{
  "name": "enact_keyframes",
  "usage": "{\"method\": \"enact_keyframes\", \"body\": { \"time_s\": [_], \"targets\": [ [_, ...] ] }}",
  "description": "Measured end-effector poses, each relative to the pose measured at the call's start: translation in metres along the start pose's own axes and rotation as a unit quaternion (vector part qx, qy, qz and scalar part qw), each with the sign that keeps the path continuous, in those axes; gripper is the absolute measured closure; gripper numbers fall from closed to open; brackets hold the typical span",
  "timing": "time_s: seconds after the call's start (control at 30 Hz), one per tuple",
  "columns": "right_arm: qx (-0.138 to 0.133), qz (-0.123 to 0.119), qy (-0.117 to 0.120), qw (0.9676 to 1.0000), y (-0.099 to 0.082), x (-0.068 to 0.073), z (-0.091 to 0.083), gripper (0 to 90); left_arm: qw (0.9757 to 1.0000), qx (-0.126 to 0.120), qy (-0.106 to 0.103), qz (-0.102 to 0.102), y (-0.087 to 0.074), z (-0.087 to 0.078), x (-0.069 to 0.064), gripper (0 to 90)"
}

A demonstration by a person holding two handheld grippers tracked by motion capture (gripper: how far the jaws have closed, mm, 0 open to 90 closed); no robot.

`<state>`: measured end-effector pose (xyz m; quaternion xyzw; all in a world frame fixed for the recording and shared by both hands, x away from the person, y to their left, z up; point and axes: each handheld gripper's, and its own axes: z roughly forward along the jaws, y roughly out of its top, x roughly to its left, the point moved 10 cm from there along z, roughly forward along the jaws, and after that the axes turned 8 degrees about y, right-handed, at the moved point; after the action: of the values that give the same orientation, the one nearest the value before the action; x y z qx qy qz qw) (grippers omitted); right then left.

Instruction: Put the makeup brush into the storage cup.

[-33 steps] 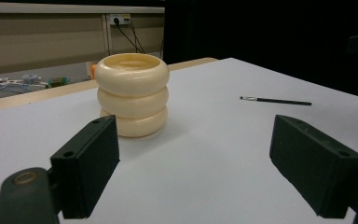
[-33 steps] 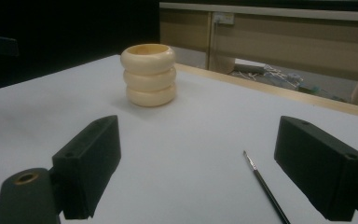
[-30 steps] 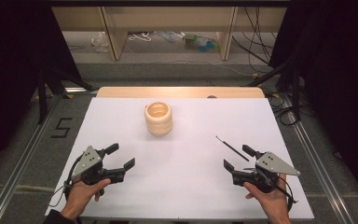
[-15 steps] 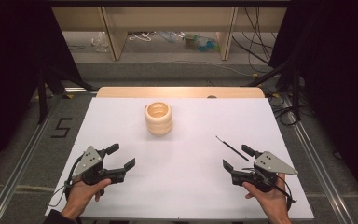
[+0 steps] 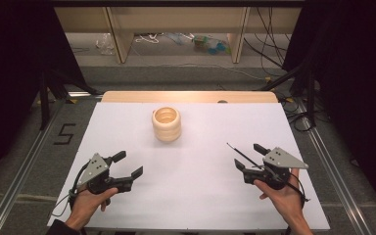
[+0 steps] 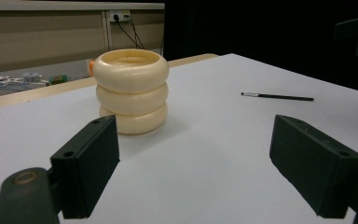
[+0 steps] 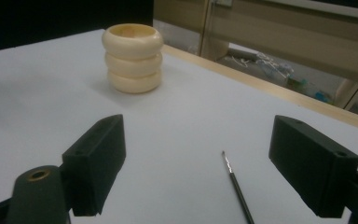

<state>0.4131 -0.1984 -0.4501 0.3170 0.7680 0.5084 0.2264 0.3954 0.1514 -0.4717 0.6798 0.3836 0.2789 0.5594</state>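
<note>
A cream holder shaped like three stacked rings (image 5: 166, 124) stands upright on the white table (image 5: 196, 196), toward the back middle; it also rises ahead in the left gripper view (image 6: 131, 91) and the right gripper view (image 7: 133, 58). A thin black paintbrush (image 5: 241, 155) lies flat at the right, just in front of my right gripper (image 5: 251, 157), which is open and empty. In the right gripper view the brush (image 7: 237, 189) lies between the jaws, nearer the right one. My left gripper (image 5: 129, 165) rests open at the front left, well short of the holder. The brush (image 6: 277, 97) lies far right in the left gripper view.
A wooden strip (image 5: 188, 96) borders the table's far edge. Metal rails (image 5: 24, 161) run along both sides on the grey floor. Shelving legs and cables (image 5: 152, 39) sit beyond the table. Dark curtains flank the scene.
</note>
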Motion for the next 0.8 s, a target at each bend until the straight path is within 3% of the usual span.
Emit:
{"method": "enact_keyframes", "body": {
  "time_s": [0.23,0.33,0.43,0.47,0.57,0.63,0.67,0.8],
  "targets": [
    [0.069,0.001,0.013,0.9975,-0.007,-0.021,0.017,16.4,1.0000,0.001,0.002,-0.003,-0.001,0.000,0.001,15.7],
    [0.089,0.001,0.018,0.9958,-0.011,-0.024,0.023,16.4,1.0000,-0.001,0.000,-0.009,-0.001,0.001,0.000,15.7],
    [0.101,-0.003,0.019,0.9947,-0.013,-0.027,0.026,16.5,1.0000,0.002,0.000,0.002,-0.001,0.001,0.000,15.7],
    [0.108,0.003,0.020,0.9939,-0.013,-0.027,0.027,16.5,1.0000,0.002,0.000,0.002,-0.001,0.001,0.000,15.7],
    [0.127,-0.013,0.023,0.9916,-0.014,-0.032,0.029,17.5,1.0000,0.002,-0.002,0.004,-0.001,0.001,-0.001,15.7],
    [0.149,-0.001,0.031,0.9883,-0.017,-0.032,0.029,17.8,1.0000,0.003,-0.001,0.005,-0.002,0.001,-0.001,15.7],
    [0.148,-0.006,0.031,0.9884,-0.015,-0.035,0.031,17.9,1.0000,0.003,-0.001,0.005,-0.002,0.001,-0.001,15.8],
    [0.176,-0.004,0.029,0.9840,-0.018,-0.042,0.036,19.8,1.0000,0.002,-0.001,0.005,-0.002,0.001,-0.001,15.8]
  ]
}}
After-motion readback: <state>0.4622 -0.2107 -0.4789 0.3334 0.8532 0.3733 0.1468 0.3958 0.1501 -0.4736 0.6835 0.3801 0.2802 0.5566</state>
